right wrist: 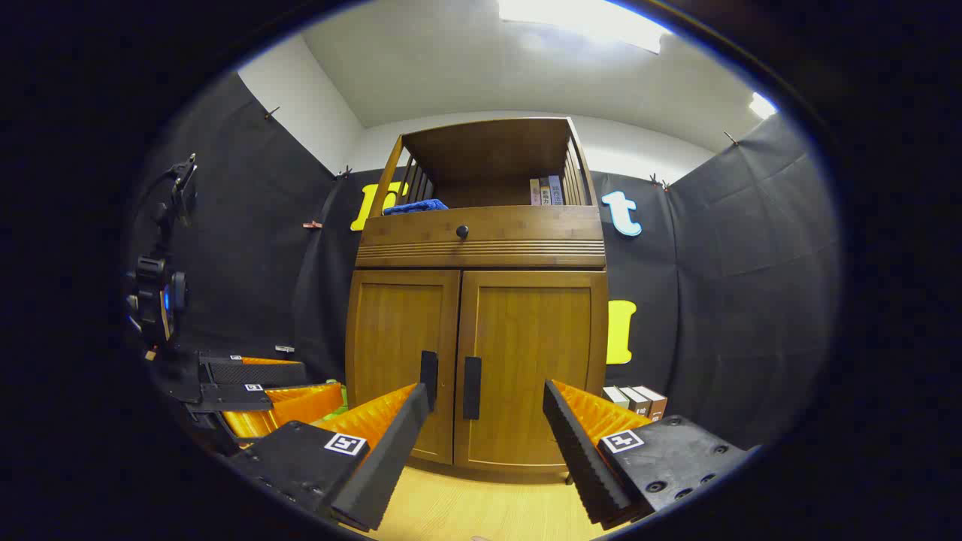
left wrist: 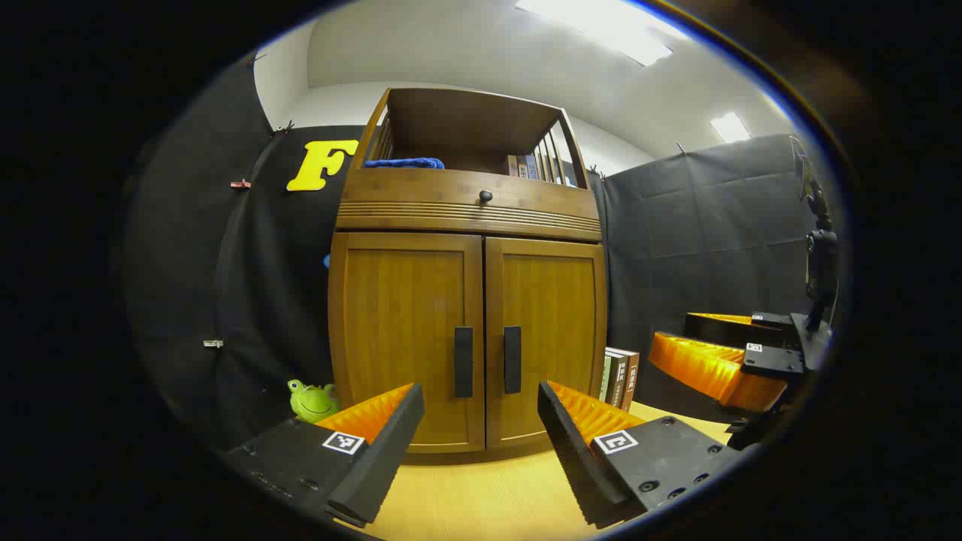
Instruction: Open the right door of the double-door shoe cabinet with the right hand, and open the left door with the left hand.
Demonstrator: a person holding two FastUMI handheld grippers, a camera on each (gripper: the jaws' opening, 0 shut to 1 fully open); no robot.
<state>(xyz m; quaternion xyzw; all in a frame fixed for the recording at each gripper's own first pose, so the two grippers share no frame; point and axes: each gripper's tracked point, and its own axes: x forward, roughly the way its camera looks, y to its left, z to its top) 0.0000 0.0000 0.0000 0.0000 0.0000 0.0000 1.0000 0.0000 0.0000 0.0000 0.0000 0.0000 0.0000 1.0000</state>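
In the left gripper view, the left gripper (left wrist: 481,451) is seen with its fingers spread wide apart and nothing held between them, hovering above the pale wooden counter (left wrist: 481,496). Straight ahead of it, beyond the fingertips and apart from them, the shoe cabinet (left wrist: 467,300) stands on the counter with both doors shut. The left door (left wrist: 402,338) lies ahead and slightly to the left of the gripper, the right door (left wrist: 552,330) ahead and slightly to the right; their two dark vertical handles, the left handle (left wrist: 464,361) and the right handle (left wrist: 512,359), are seen side by side in the gap between the fingers, untouched. Above the doors a drawer with a round knob (left wrist: 485,196) is seen, and on the open shelf above it a blue cloth (left wrist: 404,162) and some books (left wrist: 526,166). A green frog toy (left wrist: 312,400) sits low to the left of the cabinet, and upright books (left wrist: 621,378) stand to its right. Further right, the right gripper (left wrist: 721,361) is seen level with the left one, short of the cabinet. In the right gripper view, the right gripper is likewise spread open and empty, the cabinet's handles showing just beyond its left finger, with no contact made.
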